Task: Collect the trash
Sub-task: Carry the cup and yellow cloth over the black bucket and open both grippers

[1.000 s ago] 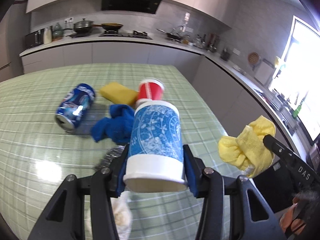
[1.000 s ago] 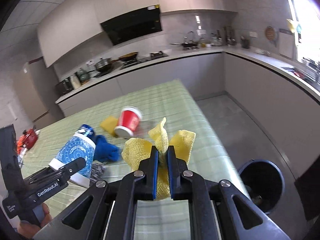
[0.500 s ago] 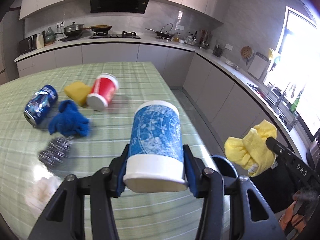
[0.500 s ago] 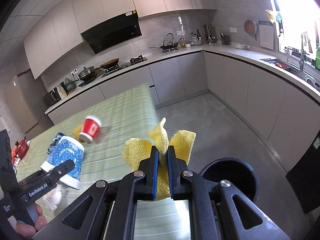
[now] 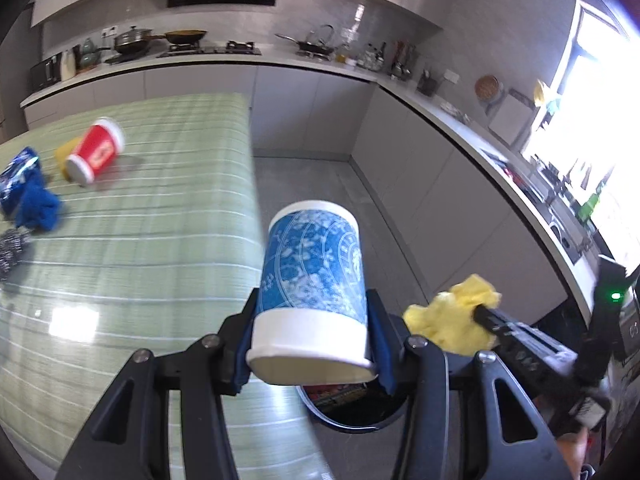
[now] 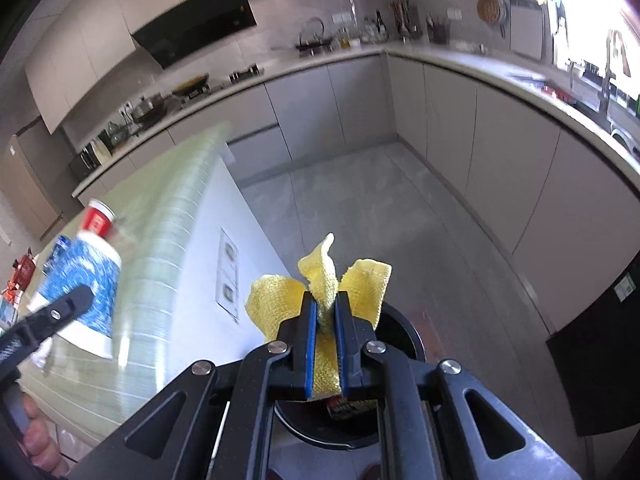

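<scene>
Left gripper (image 5: 314,344) clamping blue cup (image 5: 316,276), tilted downward over bin (image 5: 352,420)

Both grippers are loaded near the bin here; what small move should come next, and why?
Probably open the right gripper to drop the yellow cloth: it hangs pinched above the black bin, while the blue cup sits just short of the rim.

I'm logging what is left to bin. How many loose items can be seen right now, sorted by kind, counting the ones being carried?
Paper cups: 2 – blue patterned paper cup, red paper cup
Cloths: 2 – crumpled yellow cloth, crumpled blue cloth
Sponges: 1 – yellow sponge
Cans: 1 – crushed blue drink can
Scourers: 1 – steel wire scourer
Total: 7
</scene>
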The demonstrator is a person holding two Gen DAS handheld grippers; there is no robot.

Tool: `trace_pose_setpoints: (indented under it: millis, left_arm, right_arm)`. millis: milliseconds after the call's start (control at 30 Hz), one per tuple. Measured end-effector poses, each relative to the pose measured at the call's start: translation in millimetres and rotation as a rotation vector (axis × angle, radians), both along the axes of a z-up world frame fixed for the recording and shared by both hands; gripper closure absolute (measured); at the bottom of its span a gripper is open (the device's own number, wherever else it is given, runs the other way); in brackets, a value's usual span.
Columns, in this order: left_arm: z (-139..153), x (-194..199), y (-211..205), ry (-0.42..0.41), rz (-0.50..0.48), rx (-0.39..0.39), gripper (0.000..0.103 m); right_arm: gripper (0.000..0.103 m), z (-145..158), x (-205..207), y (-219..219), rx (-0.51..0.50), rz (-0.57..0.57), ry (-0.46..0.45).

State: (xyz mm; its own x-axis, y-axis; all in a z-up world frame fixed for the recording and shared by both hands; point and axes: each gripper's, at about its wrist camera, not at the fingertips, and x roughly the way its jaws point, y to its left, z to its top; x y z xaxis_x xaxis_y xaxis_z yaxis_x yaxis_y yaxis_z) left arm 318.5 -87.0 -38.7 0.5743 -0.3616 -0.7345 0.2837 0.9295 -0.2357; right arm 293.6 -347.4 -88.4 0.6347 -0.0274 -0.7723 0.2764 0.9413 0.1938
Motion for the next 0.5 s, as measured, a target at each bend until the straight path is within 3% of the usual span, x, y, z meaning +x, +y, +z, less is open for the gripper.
trace_pose_setpoints:
  millis: [233, 300, 333, 500]
  left_arm:
    - [-23, 3, -43, 0.044, -0.028, 0.023, 0.053]
    - [-29, 3, -51, 0.056, -0.022, 0.029, 0.053]
    - [-31, 3, -56, 0.061, -0.020, 0.033, 0.053]
    - [-46, 3, -77, 0.098, -0.038, 0.049, 0.052]
  right_arm:
    - [0.089, -48, 11, -22, 0.052, 0.030, 0.093]
    - [0.076, -54, 13, -26, 0.051, 0.043, 0.103]
    - [0.064, -55, 13, -29, 0.046, 0.041, 0.102]
    - [0.061, -45, 5, -45, 0.015, 0.023, 0.063]
